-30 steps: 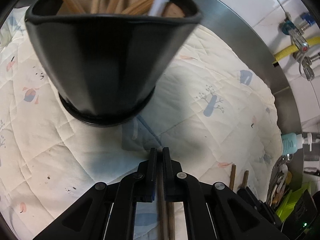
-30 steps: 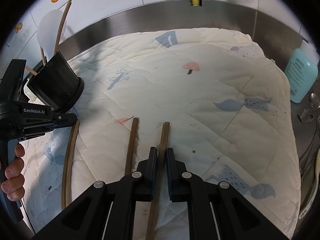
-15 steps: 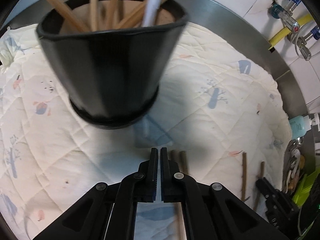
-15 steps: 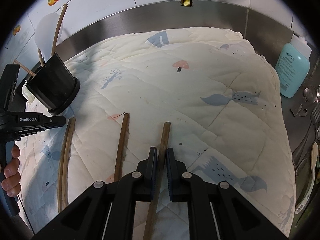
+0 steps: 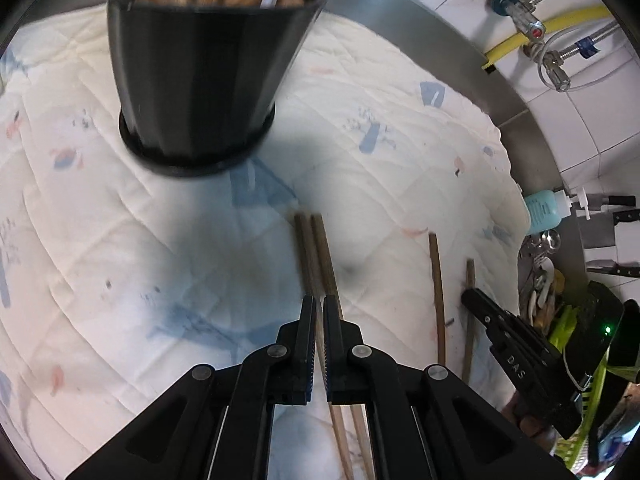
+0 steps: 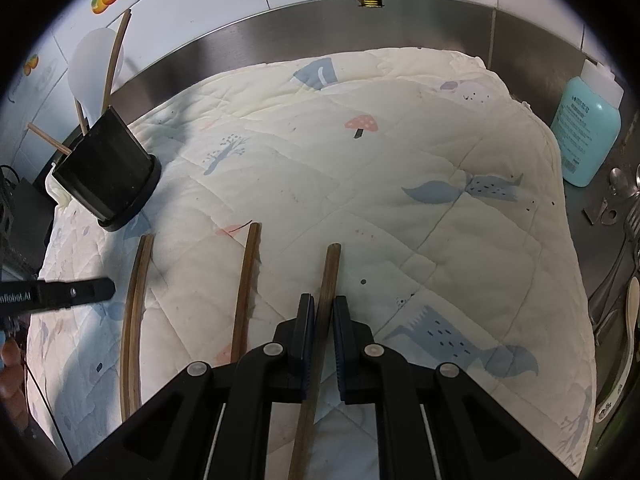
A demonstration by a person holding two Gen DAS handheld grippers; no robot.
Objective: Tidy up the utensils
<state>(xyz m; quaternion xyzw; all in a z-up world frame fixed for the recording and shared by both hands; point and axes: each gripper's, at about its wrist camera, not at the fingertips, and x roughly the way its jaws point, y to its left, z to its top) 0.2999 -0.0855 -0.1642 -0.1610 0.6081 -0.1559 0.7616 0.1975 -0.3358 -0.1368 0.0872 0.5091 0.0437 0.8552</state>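
Furthest to the left, ahead of and to the left of the left gripper (image 5: 319, 332), the black utensil holder (image 5: 204, 76) stands upright on the quilted cloth (image 5: 400, 128), already bristling with wooden sticks and one white handle; in the right wrist view the same holder sits far off to the left, near the steel rim (image 6: 280, 28). The left gripper's jaws are drawn together with only a sliver of gap and nothing pinched between them. Just ahead of its tips and a touch to their right, a pair of dark chopsticks (image 5: 316, 256) lies side by side on the cloth, running back beneath the right-hand finger. Further right lies a single chopstick (image 5: 437, 296), alone on the cloth between the two grippers. Right of that, the last chopstick (image 6: 326, 300) is clamped between the right gripper's (image 6: 323, 320) pads, its blunt end poking out ahead of the fingertips and its length passing back under the gripper; it rests low along the cloth. Well off to the right of this gripper, beyond the cloth's edge, stands a teal bottle (image 6: 588, 136), with metal spoons and forks (image 6: 624, 216) beside it.
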